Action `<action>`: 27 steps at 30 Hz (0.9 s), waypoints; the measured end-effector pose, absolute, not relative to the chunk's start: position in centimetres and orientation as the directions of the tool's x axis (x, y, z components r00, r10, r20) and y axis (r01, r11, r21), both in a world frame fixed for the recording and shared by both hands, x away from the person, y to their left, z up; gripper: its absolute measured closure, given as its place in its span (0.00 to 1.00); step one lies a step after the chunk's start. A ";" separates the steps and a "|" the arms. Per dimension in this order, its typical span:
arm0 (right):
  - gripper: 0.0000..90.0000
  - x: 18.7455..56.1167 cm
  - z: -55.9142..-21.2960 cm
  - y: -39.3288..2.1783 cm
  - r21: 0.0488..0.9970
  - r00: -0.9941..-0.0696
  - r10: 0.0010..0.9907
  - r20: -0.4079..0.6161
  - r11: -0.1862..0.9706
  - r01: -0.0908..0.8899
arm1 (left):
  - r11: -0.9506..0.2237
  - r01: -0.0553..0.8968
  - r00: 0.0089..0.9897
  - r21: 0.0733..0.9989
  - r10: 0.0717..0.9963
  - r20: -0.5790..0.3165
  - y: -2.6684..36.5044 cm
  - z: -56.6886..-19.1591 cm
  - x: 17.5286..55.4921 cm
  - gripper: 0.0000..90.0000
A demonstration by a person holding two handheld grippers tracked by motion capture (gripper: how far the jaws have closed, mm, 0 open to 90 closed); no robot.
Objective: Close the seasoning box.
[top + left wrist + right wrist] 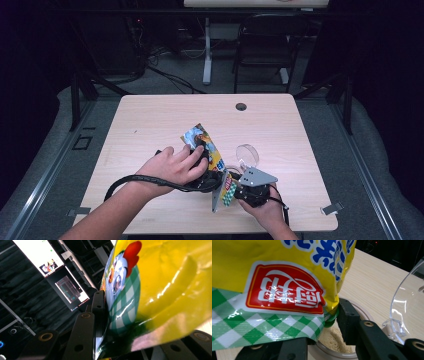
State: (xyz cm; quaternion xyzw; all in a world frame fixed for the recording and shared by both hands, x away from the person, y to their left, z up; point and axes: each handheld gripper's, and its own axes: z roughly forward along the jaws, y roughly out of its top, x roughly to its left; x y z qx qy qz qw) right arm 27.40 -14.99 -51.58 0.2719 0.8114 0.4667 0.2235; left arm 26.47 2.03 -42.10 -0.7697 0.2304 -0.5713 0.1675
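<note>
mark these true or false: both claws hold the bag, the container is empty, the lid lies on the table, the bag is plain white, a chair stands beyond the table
1. Both claws hold the bag. True: the left claw and the right claw each have it between their jaws.
2. The container is empty. False: it holds a beige powder.
3. The lid lies on the table. True, it is clear and sits beside the bag.
4. The bag is plain white. False: it is yellow with green checks and a red logo.
5. A chair stands beyond the table. True.
</note>
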 end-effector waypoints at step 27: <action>0.78 27.8 -51.6 -14.6 0.887 -0.751 0.650 -0.111 0.407 0.221 | -0.833 -0.149 0.233 -0.533 -0.554 0.799 2.2 -41.9 26.5 0.85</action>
